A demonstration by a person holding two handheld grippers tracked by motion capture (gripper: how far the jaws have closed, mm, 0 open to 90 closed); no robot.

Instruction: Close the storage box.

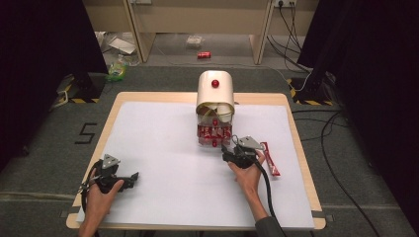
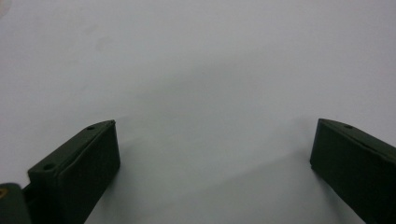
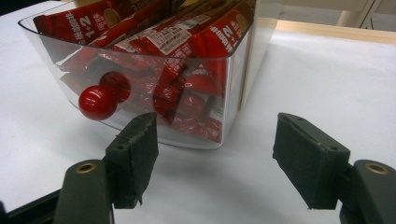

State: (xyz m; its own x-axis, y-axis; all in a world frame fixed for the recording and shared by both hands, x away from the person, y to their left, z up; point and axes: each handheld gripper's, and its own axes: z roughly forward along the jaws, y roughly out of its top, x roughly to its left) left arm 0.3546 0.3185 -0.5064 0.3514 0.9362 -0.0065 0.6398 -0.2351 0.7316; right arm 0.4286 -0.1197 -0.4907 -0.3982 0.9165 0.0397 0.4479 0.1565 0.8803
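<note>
High view: a cream dispenser (image 1: 215, 91) with a red knob stands at twelve o'clock on the white table (image 1: 158, 148). Its clear drawer (image 1: 214, 134) is pulled out, packed with red sachets (image 1: 211, 131). The right gripper (image 1: 232, 148) sits just at the drawer's five o'clock, one loose sachet (image 1: 270, 159) at its three o'clock. The left gripper (image 1: 129, 178) rests at seven o'clock.

Left gripper view: jaws wide over bare table, holding nothing.

Right gripper view: jaws wide and empty, just short of the drawer (image 3: 140, 79) and its red knob (image 3: 97, 102).
</note>
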